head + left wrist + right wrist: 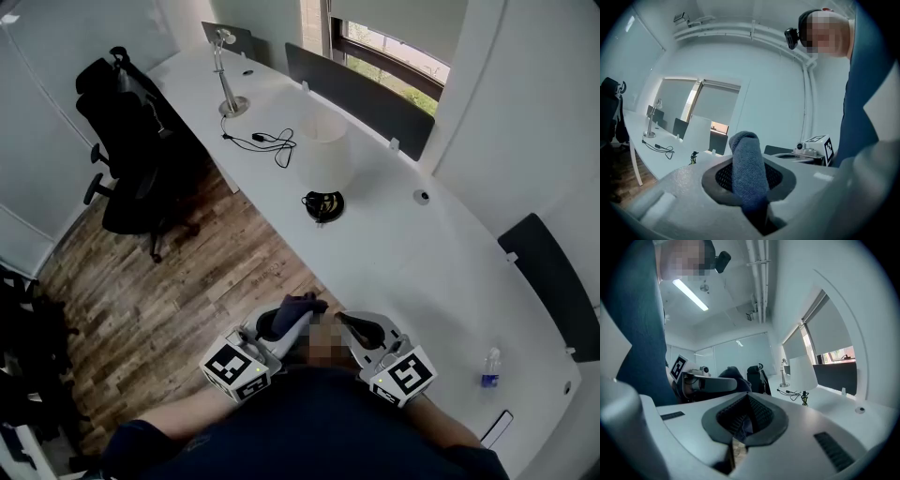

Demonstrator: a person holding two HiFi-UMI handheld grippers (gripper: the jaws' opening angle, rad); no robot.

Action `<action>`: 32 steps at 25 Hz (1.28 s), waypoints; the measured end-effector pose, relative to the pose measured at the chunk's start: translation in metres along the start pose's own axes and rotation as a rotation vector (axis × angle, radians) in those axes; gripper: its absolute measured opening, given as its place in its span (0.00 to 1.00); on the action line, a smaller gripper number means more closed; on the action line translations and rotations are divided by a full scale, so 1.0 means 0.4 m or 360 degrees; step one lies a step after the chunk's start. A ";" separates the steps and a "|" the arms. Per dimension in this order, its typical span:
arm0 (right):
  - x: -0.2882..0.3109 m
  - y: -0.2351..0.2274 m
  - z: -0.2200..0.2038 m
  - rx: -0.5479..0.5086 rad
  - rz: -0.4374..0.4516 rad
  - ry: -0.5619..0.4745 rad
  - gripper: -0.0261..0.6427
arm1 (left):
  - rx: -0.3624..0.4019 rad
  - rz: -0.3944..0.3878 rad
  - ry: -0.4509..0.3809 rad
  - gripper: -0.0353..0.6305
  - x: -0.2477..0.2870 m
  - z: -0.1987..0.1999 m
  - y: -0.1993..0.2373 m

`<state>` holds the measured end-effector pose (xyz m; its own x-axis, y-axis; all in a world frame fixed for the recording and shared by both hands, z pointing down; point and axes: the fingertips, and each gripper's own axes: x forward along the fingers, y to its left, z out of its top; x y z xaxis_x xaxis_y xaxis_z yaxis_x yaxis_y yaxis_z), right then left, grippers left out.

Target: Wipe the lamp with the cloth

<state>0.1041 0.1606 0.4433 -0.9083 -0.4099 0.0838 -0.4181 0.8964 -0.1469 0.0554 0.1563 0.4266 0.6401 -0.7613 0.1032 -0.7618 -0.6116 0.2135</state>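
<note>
A table lamp with a white shade [323,155] and a black base [323,205] stands on the long white desk [422,272]; it also shows far off as the lamp [700,133] and the lamp [802,372] in both gripper views. My left gripper [292,321] is held close to my body, shut on a dark blue cloth [300,305]. The cloth [747,168] sticks up from between the jaws of the left gripper [749,187]. My right gripper [352,325] is beside it, and in its own view the right gripper [746,420] is shut with nothing held. Both are well short of the lamp.
A silver desk lamp [225,75] stands at the desk's far end with a black cable [267,142] trailing from it. Dark dividers [361,98] line the back edge. A black office chair [131,150] stands on the wooden floor at left. A water bottle [489,367] is at right.
</note>
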 end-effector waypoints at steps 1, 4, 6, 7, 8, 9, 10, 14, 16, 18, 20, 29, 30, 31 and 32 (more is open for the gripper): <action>0.005 -0.005 0.001 0.0001 -0.0001 0.0003 0.05 | -0.0002 0.0003 -0.0004 0.15 0.001 0.003 0.007; 0.030 -0.025 0.009 -0.0006 -0.0009 0.0019 0.05 | -0.0014 0.0001 -0.0021 0.15 0.013 0.017 0.040; 0.055 -0.042 0.014 -0.0017 -0.0017 0.0024 0.05 | -0.0016 -0.0013 -0.0030 0.15 0.028 0.024 0.068; 0.068 -0.052 0.016 -0.0019 -0.0024 0.0024 0.05 | -0.0018 -0.0021 -0.0034 0.15 0.036 0.028 0.085; 0.083 -0.065 0.020 -0.0018 -0.0034 0.0022 0.05 | -0.0021 -0.0031 -0.0037 0.15 0.045 0.032 0.104; 0.098 -0.079 0.024 -0.0015 -0.0049 0.0020 0.05 | -0.0025 -0.0040 -0.0040 0.15 0.054 0.037 0.126; 0.115 -0.096 0.030 -0.0012 -0.0068 0.0016 0.06 | -0.0031 -0.0048 -0.0044 0.15 0.064 0.045 0.151; 0.188 -0.170 0.064 -0.0010 -0.0153 0.0006 0.06 | -0.0030 -0.0095 -0.0062 0.15 0.109 0.092 0.253; 0.230 -0.202 0.080 -0.0008 -0.0192 0.0010 0.06 | -0.0025 -0.0122 -0.0067 0.15 0.130 0.116 0.306; 0.273 -0.231 0.094 -0.0005 -0.0232 0.0008 0.06 | -0.0039 -0.0144 -0.0070 0.15 0.150 0.135 0.361; 0.311 -0.258 0.108 0.0002 -0.0279 0.0001 0.05 | -0.0048 -0.0172 -0.0077 0.15 0.171 0.156 0.413; 0.404 -0.344 0.154 -0.0016 -0.0565 -0.0015 0.06 | 0.0028 -0.0400 -0.0136 0.15 0.262 0.254 0.544; 0.406 -0.350 0.154 -0.0018 -0.0584 -0.0012 0.06 | 0.0029 -0.0411 -0.0144 0.15 0.273 0.261 0.554; 0.406 -0.355 0.155 -0.0020 -0.0599 -0.0007 0.06 | 0.0024 -0.0416 -0.0151 0.15 0.283 0.268 0.563; 0.405 -0.360 0.156 -0.0019 -0.0614 -0.0003 0.06 | 0.0018 -0.0420 -0.0155 0.15 0.292 0.277 0.569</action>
<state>0.0162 -0.0454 0.4167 -0.6845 -0.7175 0.1290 -0.7288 0.6784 -0.0932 -0.0540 -0.0957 0.3797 0.8044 -0.5921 -0.0483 -0.5714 -0.7934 0.2097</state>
